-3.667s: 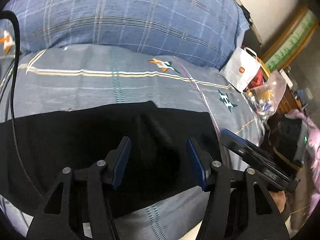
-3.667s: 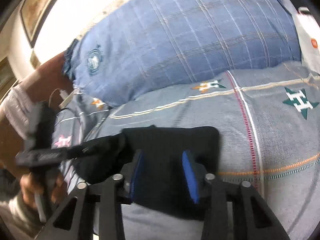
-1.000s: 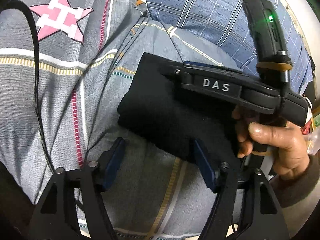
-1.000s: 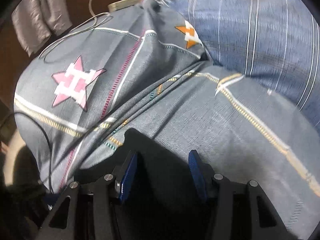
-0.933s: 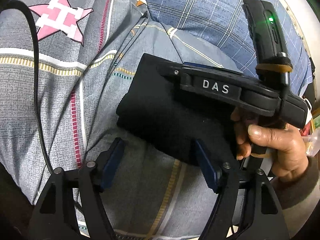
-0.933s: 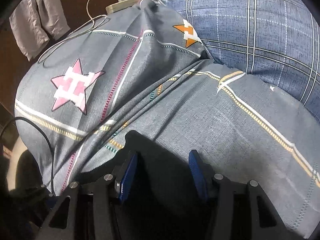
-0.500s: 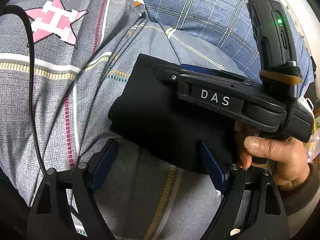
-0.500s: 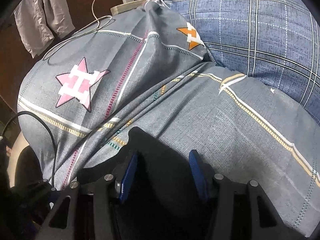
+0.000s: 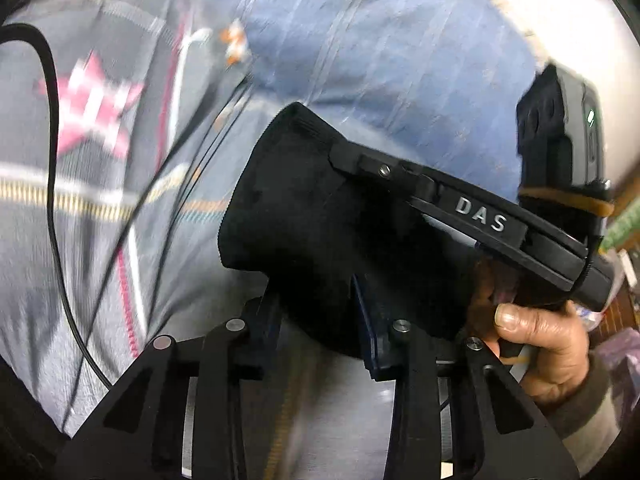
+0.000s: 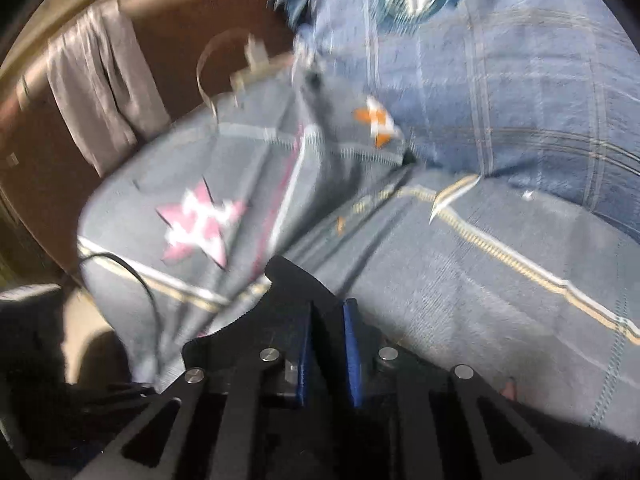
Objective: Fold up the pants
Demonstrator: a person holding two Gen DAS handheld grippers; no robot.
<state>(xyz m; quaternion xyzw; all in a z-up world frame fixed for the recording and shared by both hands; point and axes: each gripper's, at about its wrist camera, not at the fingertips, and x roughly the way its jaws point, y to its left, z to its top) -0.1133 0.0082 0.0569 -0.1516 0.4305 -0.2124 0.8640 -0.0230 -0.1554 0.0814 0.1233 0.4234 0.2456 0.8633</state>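
Left wrist view: we see the left gripper low in the frame, its jaws drawn close onto the lower edge of the folded pants. The pants form a compact, thick black bundle of matte fabric with a ribbed band at the top corner, raised above the bed sheet. The right gripper, a black plastic body lettered "DAS", reaches in from the right and lies across the upper side of the bundle; its fingertips are hidden by the cloth. The right hand wraps the handle from below, thumb forward, and its sleeve is cut off at the frame edge. A black cable curves down the left side. The sheet is grey with stripes and a pink star; the blue plaid pillow behind it is motion-blurred.

Right wrist view: we see the right gripper with its blue-padded jaws nearly together, clamping a thin fold of the pants, whose black corner points up ahead of the fingers. The bed sheet is woven grey with a yellow-white stripe; the pillow carries a round emblem. Everything beyond the jaws is blurred.
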